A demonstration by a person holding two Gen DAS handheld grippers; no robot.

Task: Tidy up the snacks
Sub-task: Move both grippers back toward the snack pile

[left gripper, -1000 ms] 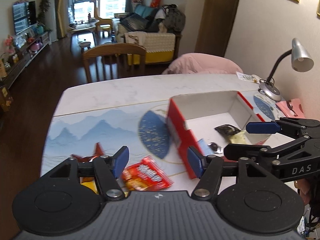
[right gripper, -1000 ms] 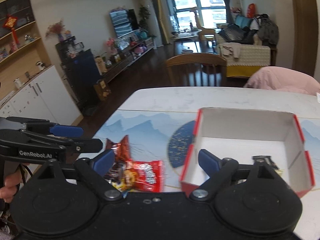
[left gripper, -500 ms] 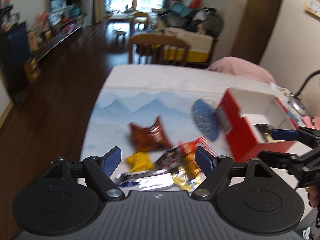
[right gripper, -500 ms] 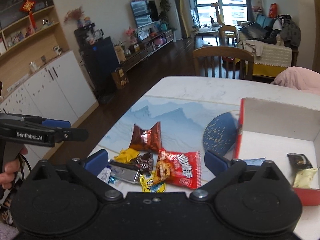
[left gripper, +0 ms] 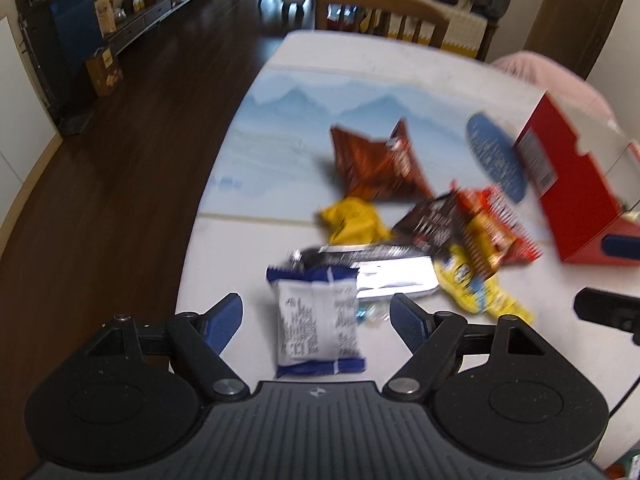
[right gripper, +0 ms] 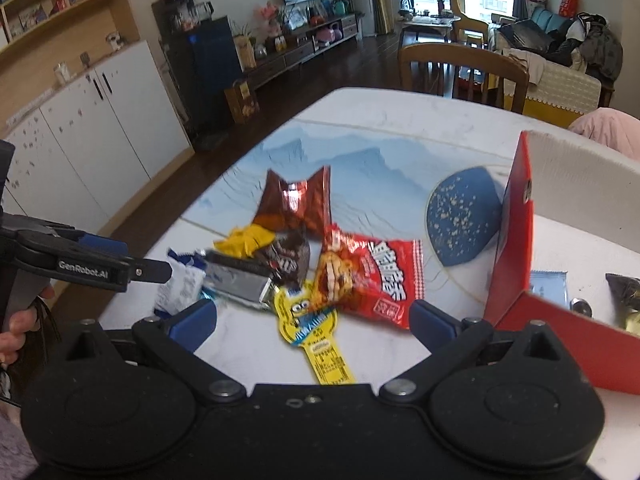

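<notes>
A pile of snack packets lies on the table. In the left wrist view my open, empty left gripper point(left gripper: 316, 318) hangs over a blue-and-white packet point(left gripper: 318, 320) that lies between its fingers. Beyond it are a silver bar point(left gripper: 384, 272), a yellow packet point(left gripper: 352, 220), a brown bag point(left gripper: 376, 164) and a red bag point(left gripper: 492, 232). In the right wrist view my open, empty right gripper point(right gripper: 312, 320) hangs over a yellow strip packet point(right gripper: 316, 332), with the red bag point(right gripper: 372, 276) just ahead. The red box point(right gripper: 516, 232) stands to the right with a few snacks inside.
The table's left edge point(left gripper: 212, 200) drops to a dark wood floor. A wooden chair point(right gripper: 460, 68) stands at the far end. A blue round print point(right gripper: 460, 220) on the table mat lies beside the box. The left gripper shows in the right wrist view point(right gripper: 100, 268).
Both grippers have swung left, away from the red box, and come down over the snack pile. The box has slid to the right edge of both views. Both stay open.
</notes>
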